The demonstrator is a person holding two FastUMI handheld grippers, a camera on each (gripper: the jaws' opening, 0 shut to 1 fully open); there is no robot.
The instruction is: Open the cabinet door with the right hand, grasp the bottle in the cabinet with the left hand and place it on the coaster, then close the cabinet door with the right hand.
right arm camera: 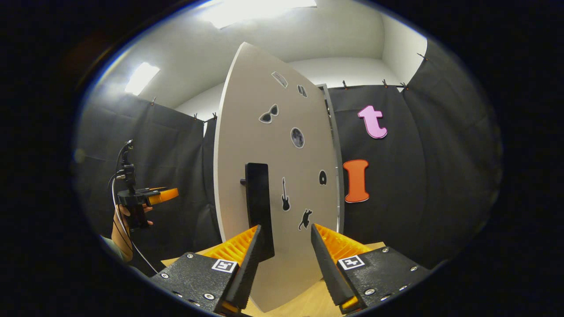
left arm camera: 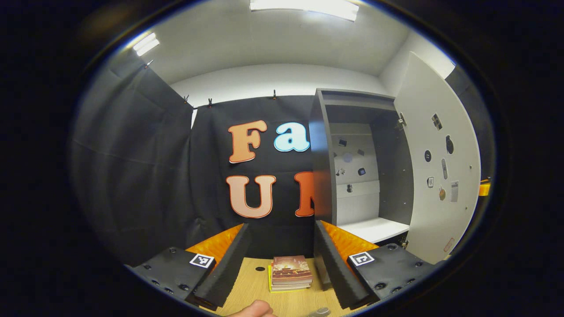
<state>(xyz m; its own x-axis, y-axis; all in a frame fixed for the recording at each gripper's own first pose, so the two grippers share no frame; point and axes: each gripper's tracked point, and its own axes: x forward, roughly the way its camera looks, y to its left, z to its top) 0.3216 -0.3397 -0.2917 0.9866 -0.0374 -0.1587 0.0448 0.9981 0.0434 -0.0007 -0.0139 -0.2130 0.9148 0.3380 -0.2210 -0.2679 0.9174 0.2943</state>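
The grey cabinet (left arm camera: 324, 176) stands at the right in the left gripper view, with its white door (left arm camera: 440, 176) swung wide open. Its white shelf (left arm camera: 374, 229) and sticker-dotted back wall show inside. My left gripper (left arm camera: 281, 225) is open above the wooden table (left arm camera: 246, 286), and a brownish square coaster (left arm camera: 291, 270) on a yellow pad lies between its fingers. In the right gripper view the door (right arm camera: 282, 145) fills the middle. The lower end of its black vertical handle (right arm camera: 257, 198) sits inside my open right gripper (right arm camera: 285, 229), close to the left finger.
A rounded pale shape (left arm camera: 255, 309) and a grey object (left arm camera: 319, 311) sit at the table's near edge; what they are I cannot tell. A hand holding the other gripper (right arm camera: 141, 198) shows far left in the right gripper view. Black cloth walls surround the booth.
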